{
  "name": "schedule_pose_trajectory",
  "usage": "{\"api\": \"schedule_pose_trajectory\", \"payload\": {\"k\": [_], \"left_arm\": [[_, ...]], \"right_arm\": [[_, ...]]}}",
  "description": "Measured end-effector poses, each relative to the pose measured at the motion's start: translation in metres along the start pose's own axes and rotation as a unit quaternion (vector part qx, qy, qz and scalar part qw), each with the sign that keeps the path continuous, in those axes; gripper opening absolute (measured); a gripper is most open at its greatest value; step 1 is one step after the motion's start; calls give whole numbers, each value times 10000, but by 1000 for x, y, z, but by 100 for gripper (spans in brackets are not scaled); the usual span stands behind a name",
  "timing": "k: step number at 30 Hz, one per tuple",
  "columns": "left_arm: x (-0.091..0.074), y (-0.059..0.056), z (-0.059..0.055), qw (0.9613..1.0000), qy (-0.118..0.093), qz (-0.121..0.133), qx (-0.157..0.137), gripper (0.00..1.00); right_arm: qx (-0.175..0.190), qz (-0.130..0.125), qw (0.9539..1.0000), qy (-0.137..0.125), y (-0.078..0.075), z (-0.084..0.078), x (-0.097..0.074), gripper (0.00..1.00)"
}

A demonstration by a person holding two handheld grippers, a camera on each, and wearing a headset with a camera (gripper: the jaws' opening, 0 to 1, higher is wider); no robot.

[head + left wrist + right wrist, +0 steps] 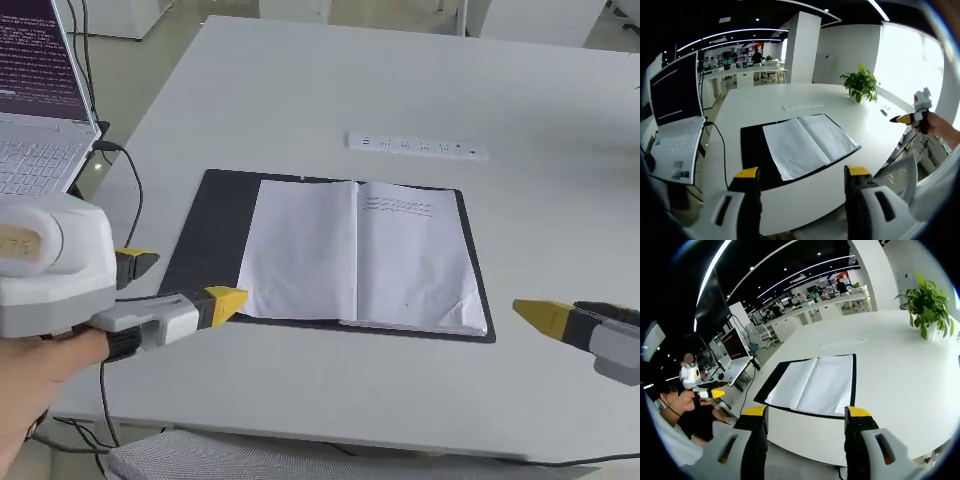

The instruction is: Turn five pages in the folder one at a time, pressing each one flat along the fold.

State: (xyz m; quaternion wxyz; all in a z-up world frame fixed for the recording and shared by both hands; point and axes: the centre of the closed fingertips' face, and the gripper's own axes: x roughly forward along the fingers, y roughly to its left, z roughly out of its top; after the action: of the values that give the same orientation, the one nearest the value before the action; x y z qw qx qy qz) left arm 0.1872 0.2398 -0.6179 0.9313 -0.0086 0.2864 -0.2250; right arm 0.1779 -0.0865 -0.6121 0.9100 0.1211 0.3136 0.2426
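Your left gripper (185,280) is up at the near left of the table (400,80), jaws spread wide with nothing between them. In the head view its lower yellow tip shows just off the near left corner of the folder (340,255) without touching it. Over on the right, your right gripper (560,318) pokes in from the edge, one yellow tip aimed at the folder and well apart from its right side. Its own view has both jaws parted and empty too, framing the folder (815,382) straight ahead. The folder lies open and flat in the middle of the white table. Its black cover shows widest on the left, with a blank white page on the left of the fold and a page with a few lines of print at its top on the right. The near right corner of the page stack looks slightly lifted. From the left gripper view the folder (800,145) sits just past your jaws, and your right gripper (907,118) shows far off to the right in your hand. Beyond the folder a white power strip (418,146) lies on the table. An open laptop (35,110) sits at the far left with a black cable (135,190) trailing down, and a green plant (860,85) stands at the far end.
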Motion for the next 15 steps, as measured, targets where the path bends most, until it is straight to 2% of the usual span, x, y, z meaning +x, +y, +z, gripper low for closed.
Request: {"api": "schedule_pose_trajectory", "payload": {"k": [4, 9, 13, 15], "left_arm": [[-8, -2, 7, 9999, -25, 54, 162, 67], [-17, -4, 13, 9999, -50, 84, 118, 67], [-17, -2, 3, 9996, 185, 156, 132, 67], [-16, -2, -1, 9995, 230, 167, 133, 67]], "right_arm": [[-57, -49, 10000, 19, -4, 0, -5, 61], [-74, -108, 9999, 98, -8, -7, -5, 62], [-71, -87, 9996, 254, -8, -15, -1, 62], [-125, -85, 9994, 307, -9, -18, 0, 63]]}}
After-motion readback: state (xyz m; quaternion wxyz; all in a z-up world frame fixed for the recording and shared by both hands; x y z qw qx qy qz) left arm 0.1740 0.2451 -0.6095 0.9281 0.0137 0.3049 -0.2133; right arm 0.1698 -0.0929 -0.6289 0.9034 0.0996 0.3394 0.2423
